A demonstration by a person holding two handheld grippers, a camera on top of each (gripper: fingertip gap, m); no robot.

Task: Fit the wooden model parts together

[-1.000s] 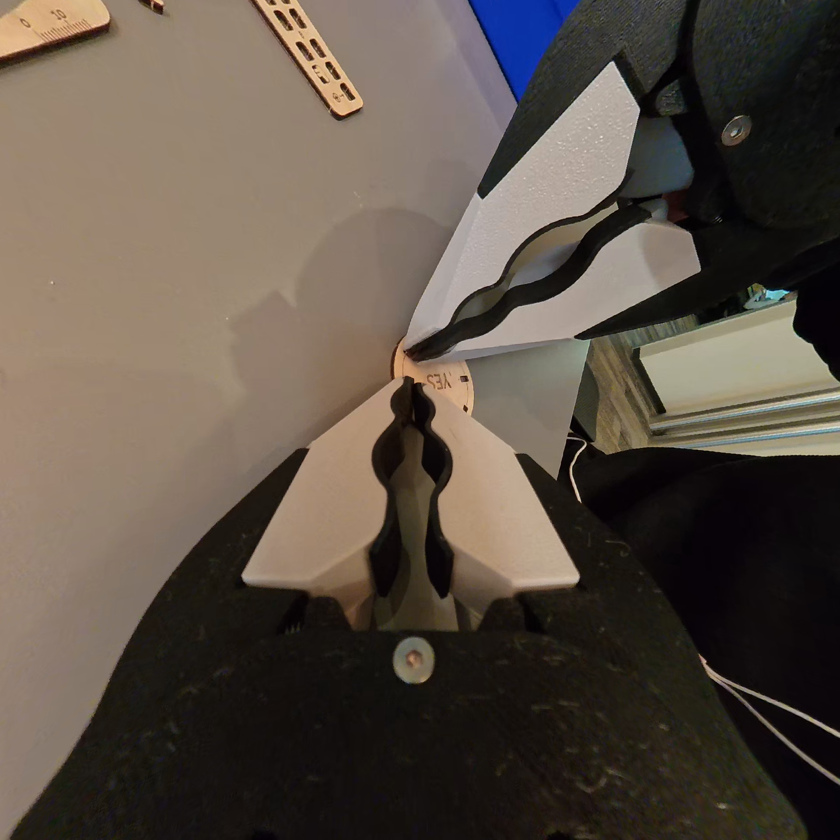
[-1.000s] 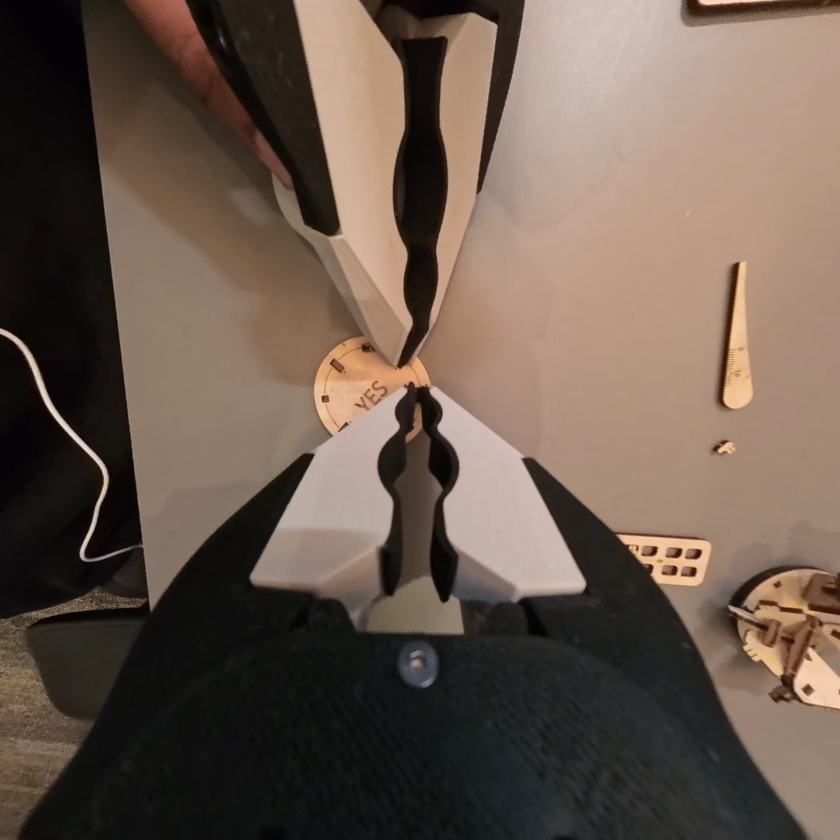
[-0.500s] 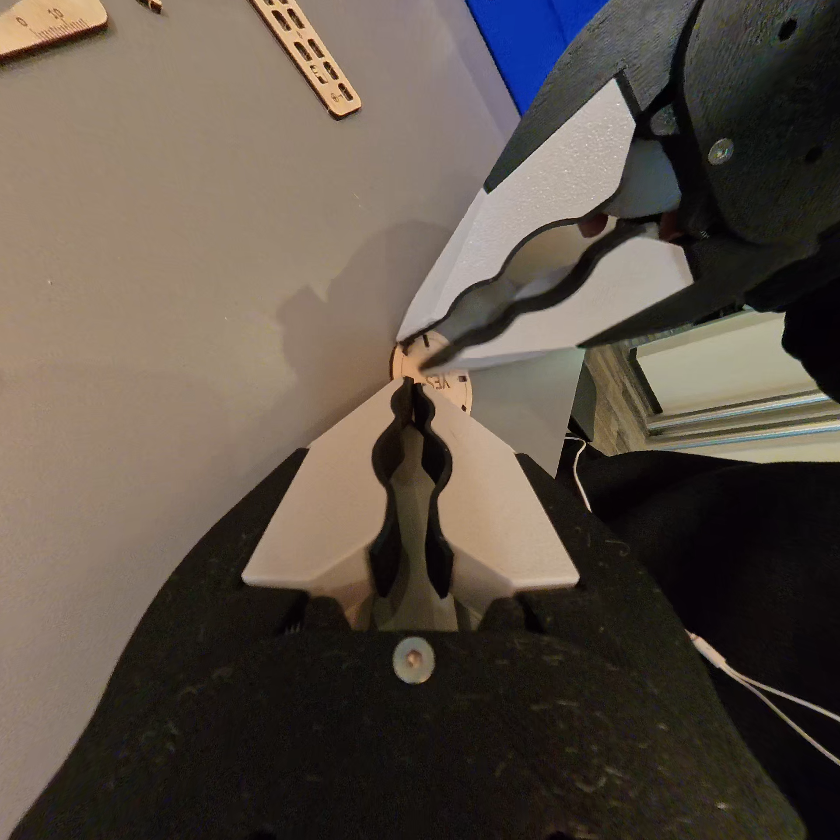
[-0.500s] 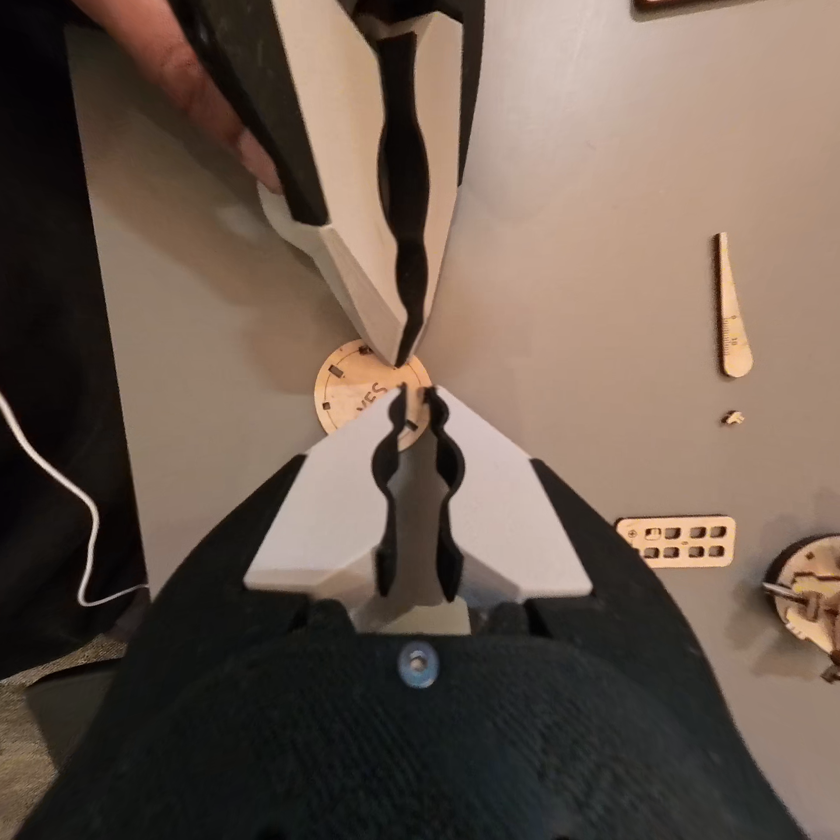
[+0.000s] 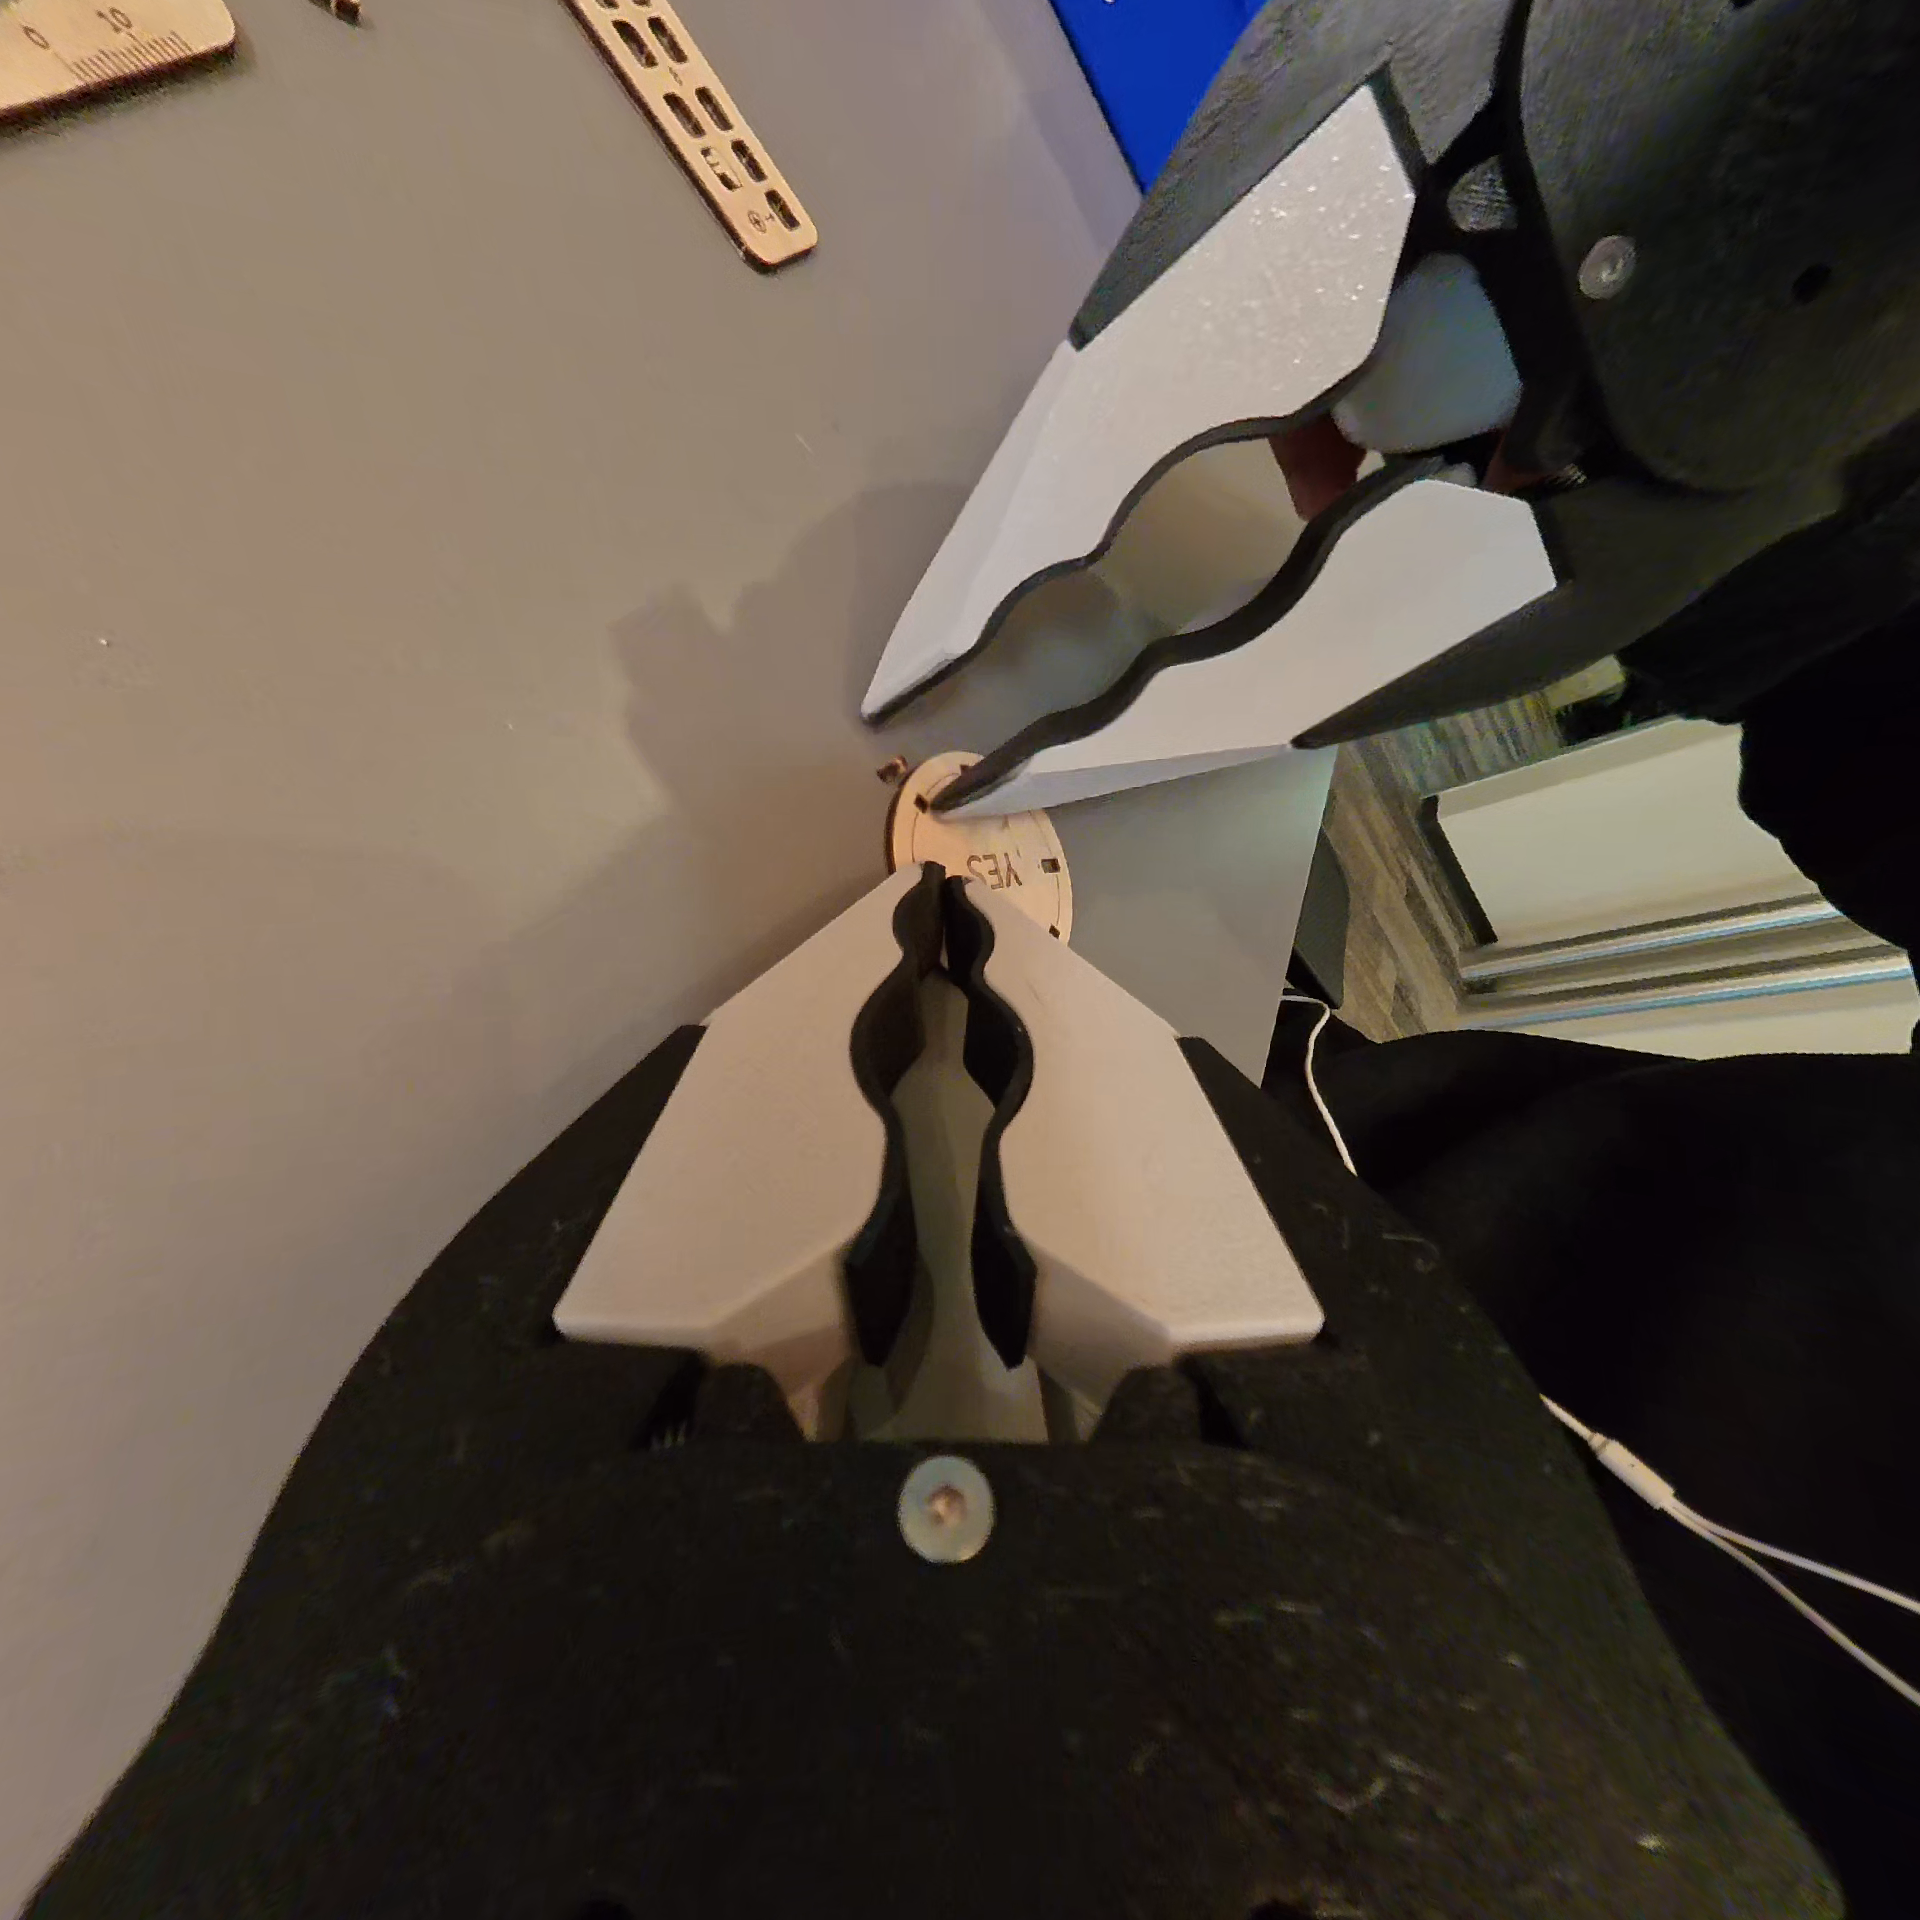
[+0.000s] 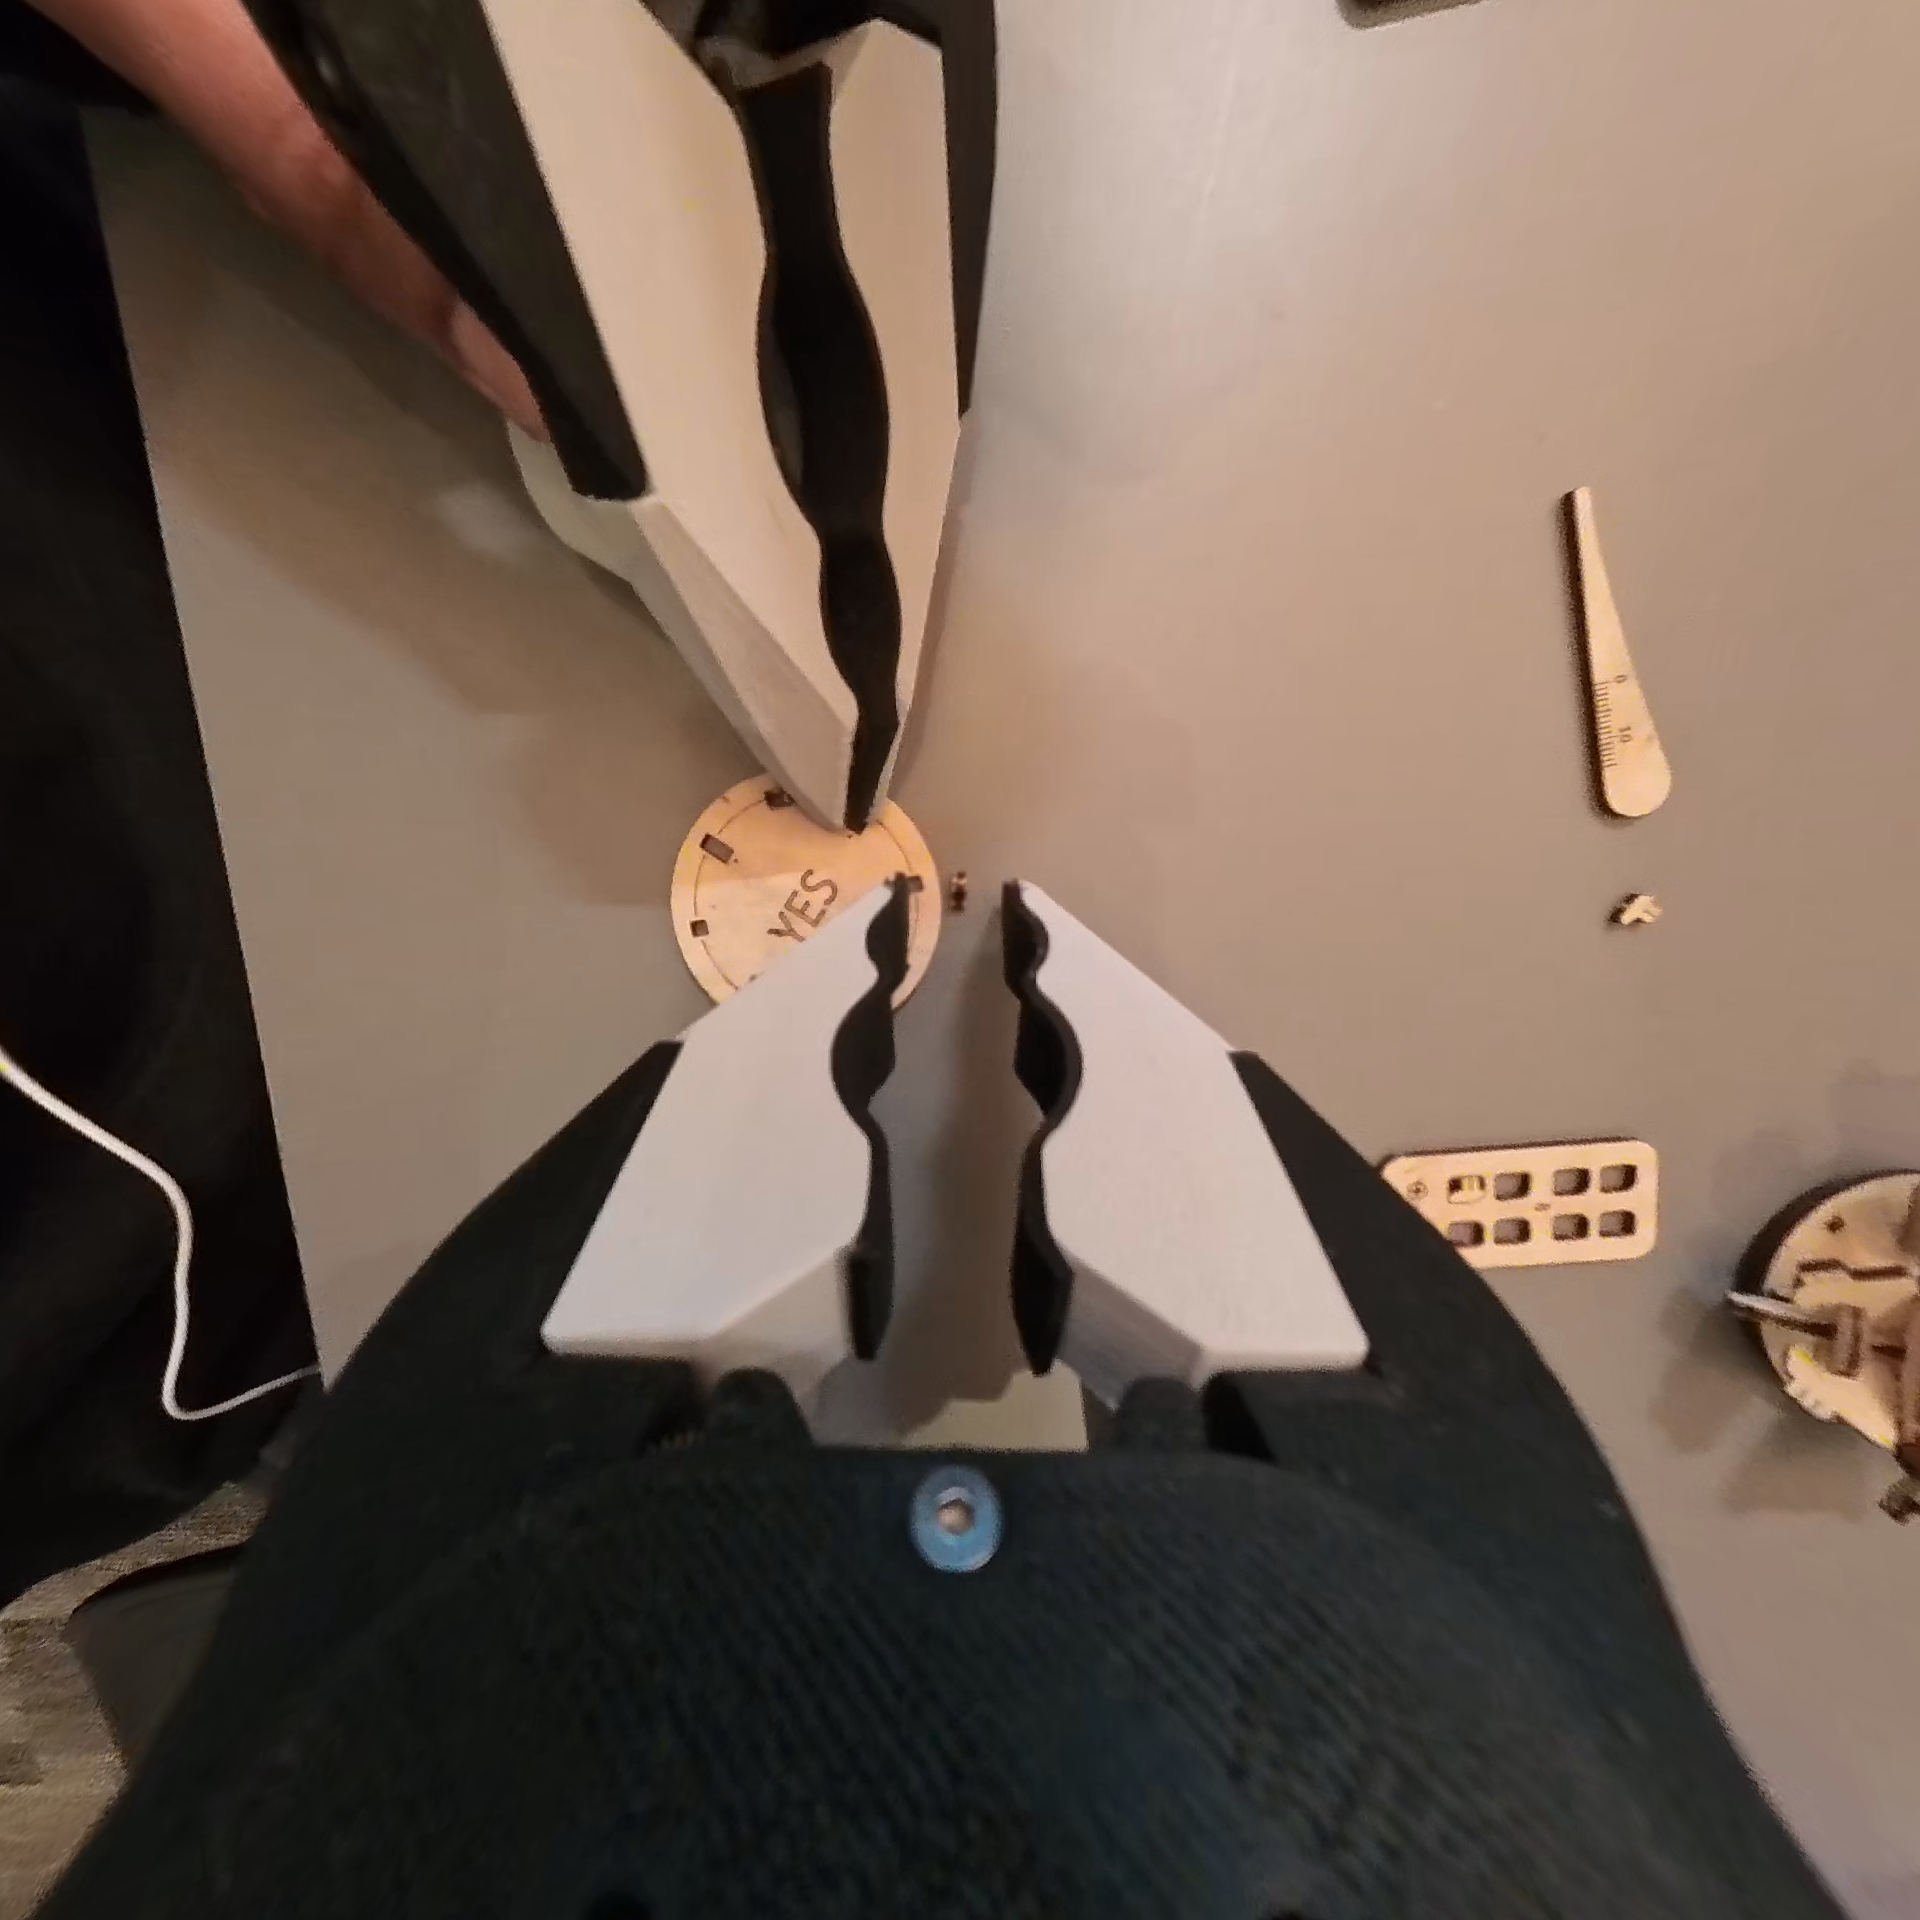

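A round wooden disc (image 6: 769, 883) with small slots lies flat on the grey table (image 6: 1247, 520), near its edge. My left gripper (image 5: 940, 883) is shut, with its closed tips resting on the disc; it also shows in the right wrist view (image 6: 860, 816), coming down from above. My right gripper (image 6: 956, 894) is open at the disc's rim, with one fingertip (image 6: 896, 899) over the disc and the other off it. A tiny brown piece (image 6: 960, 889) lies on the table between these tips, untouched. It also shows in the left wrist view (image 5: 890, 771), beside the disc (image 5: 997, 862).
On the table to the right lie a tapered wooden scale piece (image 6: 1621, 665), a small wooden bit (image 6: 1633, 910), a slotted wooden plate (image 6: 1519, 1203) and a round wooden assembly (image 6: 1839, 1299). A white cable (image 6: 156, 1247) hangs beyond the table's left edge. A hand (image 6: 395, 270) holds the left gripper. My left and right fingertips are right by each other.
My right gripper's jaws have opened from shut. The tiny brown piece now lies on the table beside the disc's rim. My left gripper stays shut on the disc's face.
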